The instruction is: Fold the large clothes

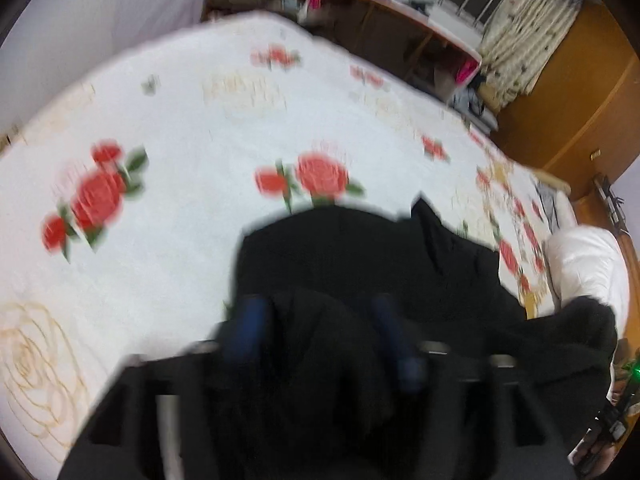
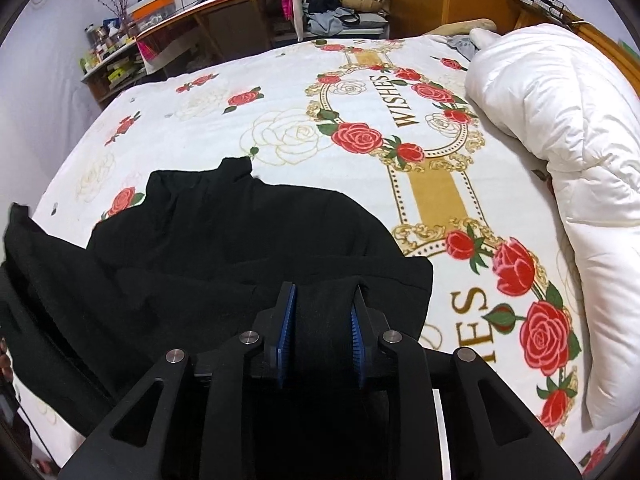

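A large black garment (image 2: pixel 224 240) lies crumpled on a bed covered with a white rose-print sheet (image 2: pixel 280 92). My right gripper (image 2: pixel 324 300) is shut on a bunched fold of the black garment at its near edge, the cloth filling the gap between the blue pads (image 2: pixel 287 320). In the blurred left wrist view my left gripper (image 1: pixel 316 312) is shut on another bunch of the black garment (image 1: pixel 360 248), with cloth between its blue fingers (image 1: pixel 248 320). The garment hangs between both grippers and trails onto the sheet (image 1: pixel 180 200).
A rolled white duvet (image 2: pixel 560 160) lies along the right side of the bed and shows in the left wrist view (image 1: pixel 588 264). A desk with shelves (image 2: pixel 208 20) and piled clothes (image 2: pixel 336 12) stands beyond the far edge. A wooden wardrobe (image 1: pixel 580 92) stands behind.
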The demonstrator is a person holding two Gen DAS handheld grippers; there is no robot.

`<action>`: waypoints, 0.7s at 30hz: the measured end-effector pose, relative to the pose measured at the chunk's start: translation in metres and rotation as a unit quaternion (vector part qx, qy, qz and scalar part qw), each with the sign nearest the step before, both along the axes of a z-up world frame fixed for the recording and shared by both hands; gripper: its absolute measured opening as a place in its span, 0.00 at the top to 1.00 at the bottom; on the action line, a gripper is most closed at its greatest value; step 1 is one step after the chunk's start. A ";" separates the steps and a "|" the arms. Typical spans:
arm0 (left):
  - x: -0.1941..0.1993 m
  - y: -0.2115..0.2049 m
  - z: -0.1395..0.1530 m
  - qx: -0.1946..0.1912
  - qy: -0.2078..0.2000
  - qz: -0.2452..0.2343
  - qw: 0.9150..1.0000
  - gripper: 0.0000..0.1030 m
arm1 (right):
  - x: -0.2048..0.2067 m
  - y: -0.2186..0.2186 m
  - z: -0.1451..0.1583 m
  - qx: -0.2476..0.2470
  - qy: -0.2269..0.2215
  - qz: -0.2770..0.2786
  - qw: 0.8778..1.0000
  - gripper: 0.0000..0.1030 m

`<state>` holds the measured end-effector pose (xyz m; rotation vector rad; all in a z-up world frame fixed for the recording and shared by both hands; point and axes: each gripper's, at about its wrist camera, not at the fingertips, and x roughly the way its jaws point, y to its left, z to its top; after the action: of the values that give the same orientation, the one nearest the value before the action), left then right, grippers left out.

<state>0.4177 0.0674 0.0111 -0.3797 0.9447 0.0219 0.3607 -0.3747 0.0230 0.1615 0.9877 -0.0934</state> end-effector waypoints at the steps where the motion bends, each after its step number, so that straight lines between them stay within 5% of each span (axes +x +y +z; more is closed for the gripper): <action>1: -0.002 0.003 0.007 0.000 -0.013 -0.002 1.000 0.31 | -0.001 -0.002 0.002 0.004 -0.002 -0.002 1.000 0.75; 3: -0.003 0.009 0.020 -0.010 -0.028 -0.015 0.999 0.31 | -0.004 -0.006 0.007 0.012 -0.014 -0.014 1.000 0.71; 5: -0.004 0.011 0.033 0.011 -0.042 -0.022 0.999 0.30 | -0.009 -0.012 0.019 0.005 -0.045 -0.028 0.999 0.45; 6: -0.006 0.011 0.038 0.025 -0.051 -0.023 0.998 0.27 | -0.013 -0.016 0.030 0.005 -0.070 -0.035 0.997 0.41; 14: 0.008 -0.001 0.018 0.074 -0.029 -0.087 0.993 0.24 | -0.034 -0.033 0.051 -0.006 -0.121 -0.011 0.993 0.41; 21: 0.039 -0.029 -0.049 0.107 0.044 -0.143 0.983 0.24 | -0.029 -0.031 -0.012 -0.015 -0.058 0.064 0.996 0.40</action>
<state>0.4572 0.0381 -0.0374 -0.0412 1.0666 -0.1226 0.3315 -0.4055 0.0110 0.0754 0.8777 0.0190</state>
